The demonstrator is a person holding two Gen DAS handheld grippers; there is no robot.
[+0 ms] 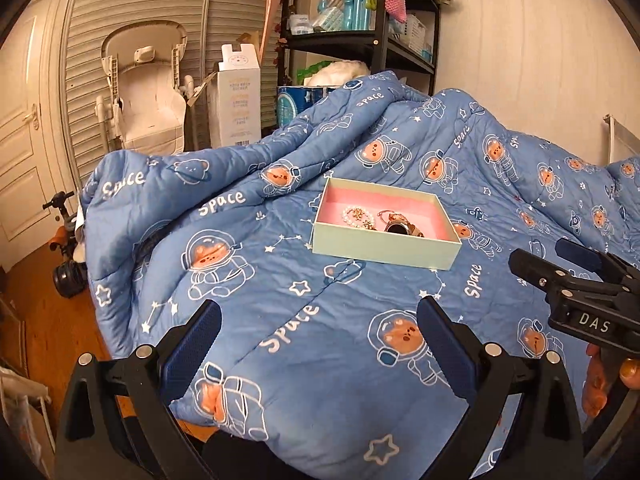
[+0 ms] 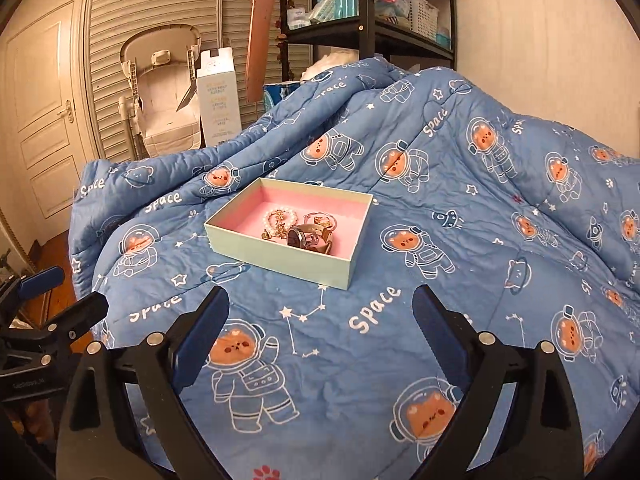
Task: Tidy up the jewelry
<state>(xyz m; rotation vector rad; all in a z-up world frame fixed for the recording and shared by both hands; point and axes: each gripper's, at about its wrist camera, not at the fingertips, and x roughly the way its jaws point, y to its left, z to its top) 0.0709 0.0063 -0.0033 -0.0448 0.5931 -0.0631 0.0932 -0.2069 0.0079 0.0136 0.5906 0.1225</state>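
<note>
Your left tongs [image 1: 318,322] hang spread wide above the blue space-bear quilt [image 1: 280,280] on the bed, with nothing between the 2 blue-padded fingers [image 1: 192,344]. Your right tongs [image 2: 320,312] are spread just as wide and are equally empty, held over the same quilt.

The jewelry sits in the pale green box [image 2: 280,254] with the pink lining, which rests open on the quilt ahead of both tongs and well apart from them. In the right wrist view the box lies slightly left of centre; in the left wrist view the same box [image 1: 384,246] lies slightly right of centre.

Inside it, a pearl bracelet [image 2: 276,220] with gold charms lies toward the left side, and a watch [image 2: 306,237] with a dark round face lies just beside it, touching or nearly touching; you cannot tell which. A gold ring-shaped piece [image 2: 322,219] lies behind the watch, but it is too small to identify.

Your right tongs also show at the right edge of the left wrist view, and your left tongs at the left edge of the right wrist view.

Beyond the bed stand a white baby seat [image 1: 146,92], a tall white carton [image 1: 238,96] and a black shelf unit [image 1: 360,36] loaded with bottles and baskets.
</note>
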